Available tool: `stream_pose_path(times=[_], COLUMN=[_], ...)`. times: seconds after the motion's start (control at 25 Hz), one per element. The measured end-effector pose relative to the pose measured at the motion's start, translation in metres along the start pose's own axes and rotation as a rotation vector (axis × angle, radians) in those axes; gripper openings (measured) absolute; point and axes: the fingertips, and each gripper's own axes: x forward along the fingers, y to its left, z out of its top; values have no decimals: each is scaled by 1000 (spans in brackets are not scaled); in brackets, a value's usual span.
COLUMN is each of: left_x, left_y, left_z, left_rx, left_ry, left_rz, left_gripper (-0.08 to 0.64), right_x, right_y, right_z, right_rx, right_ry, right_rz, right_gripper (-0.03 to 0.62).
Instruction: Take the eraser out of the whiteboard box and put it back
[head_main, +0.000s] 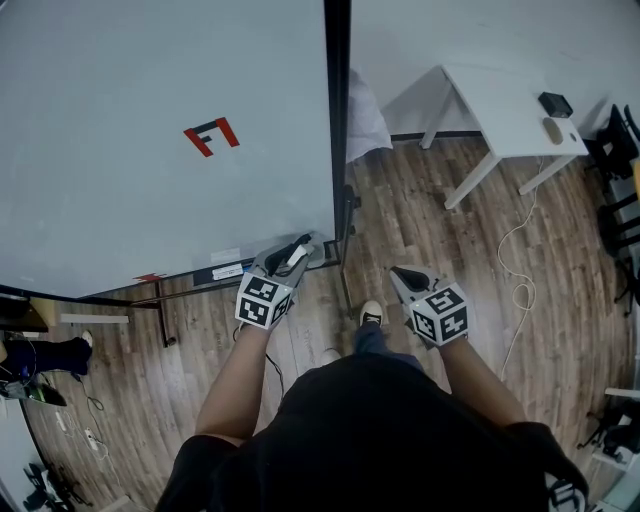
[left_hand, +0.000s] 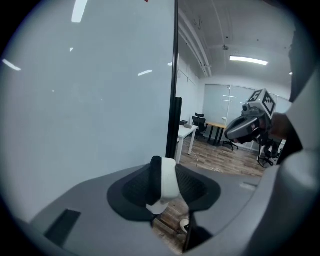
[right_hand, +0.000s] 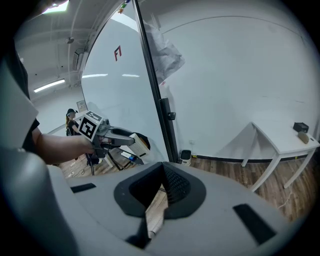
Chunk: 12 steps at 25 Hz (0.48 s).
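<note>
Now the eraser (left_hand: 168, 181) is held by the whiteboard's (head_main: 150, 190) lower right corner.
Left gripper (head_main: 297, 250) pinches it; right gripper (head_main: 399, 273) has jaws pressed together, empty.

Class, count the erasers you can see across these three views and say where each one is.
1. The eraser is clamped between the jaws of the left gripper, near the lower right corner of the whiteboard. Others may be hidden from view.
</note>
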Motion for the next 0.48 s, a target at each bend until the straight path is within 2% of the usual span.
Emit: stream_pose_path(times=[0.48], left_x=[-32], left_y=[1], left_z=[-18], left_rx=[-11], left_ry=[5], left_rz=[28], left_gripper=[155], right_x=[0], right_y=[22], right_z=[-6], right_rx=[-17], right_ry=[3], right_rz=[13], right_gripper=[-6])
